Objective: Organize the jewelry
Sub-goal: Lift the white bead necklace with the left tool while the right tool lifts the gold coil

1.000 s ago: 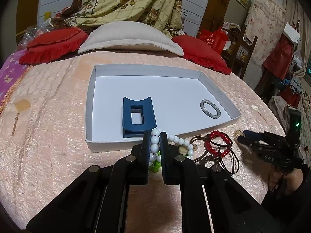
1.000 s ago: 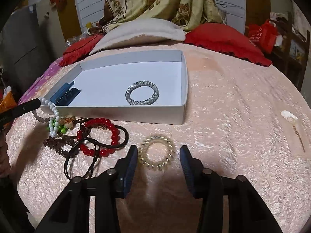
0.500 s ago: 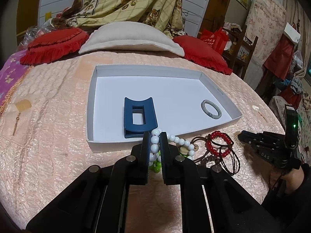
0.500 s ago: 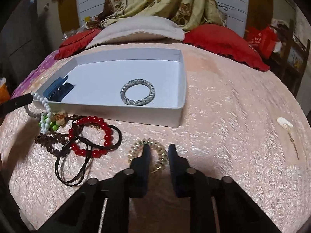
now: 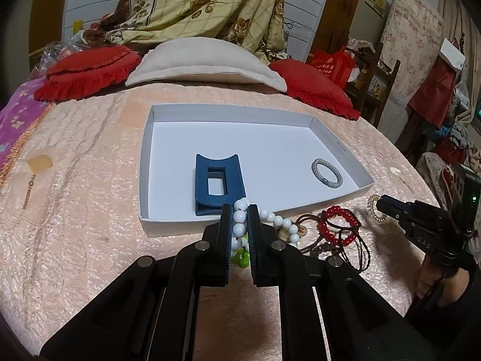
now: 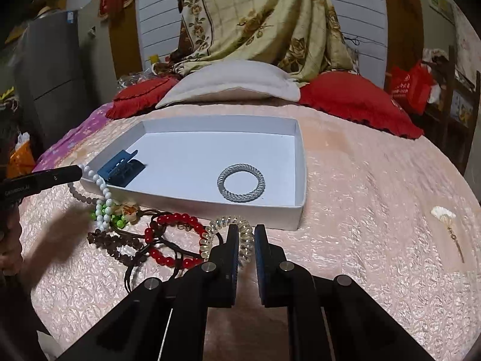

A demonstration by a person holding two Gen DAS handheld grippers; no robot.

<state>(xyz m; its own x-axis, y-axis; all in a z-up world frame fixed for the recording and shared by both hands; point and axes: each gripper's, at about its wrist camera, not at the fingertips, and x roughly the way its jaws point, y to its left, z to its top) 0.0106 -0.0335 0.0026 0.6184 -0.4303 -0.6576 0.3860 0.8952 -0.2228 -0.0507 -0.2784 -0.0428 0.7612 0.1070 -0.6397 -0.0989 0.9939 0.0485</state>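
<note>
Right claw [image 6: 246, 237], spread a second ago, now pinching clear coil band [image 6: 244, 237], lifted off bed beside white tray [image 6: 301, 162]; left claw [image 5: 240, 217] still pinching white bead strand [image 5: 239, 217] at tray's near wall; both ready for drop-in

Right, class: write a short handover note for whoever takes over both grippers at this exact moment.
Left gripper: shut on the white bead necklace, at the white cardboard tray's near wall.
Right gripper: shut on the clear spiral hair tie.
Done, in the tray: blue rectangular hair claw, grey braided ring bracelet.
Left: both held pieces, red bead bracelet, dark cords, brown bead strand.
</note>
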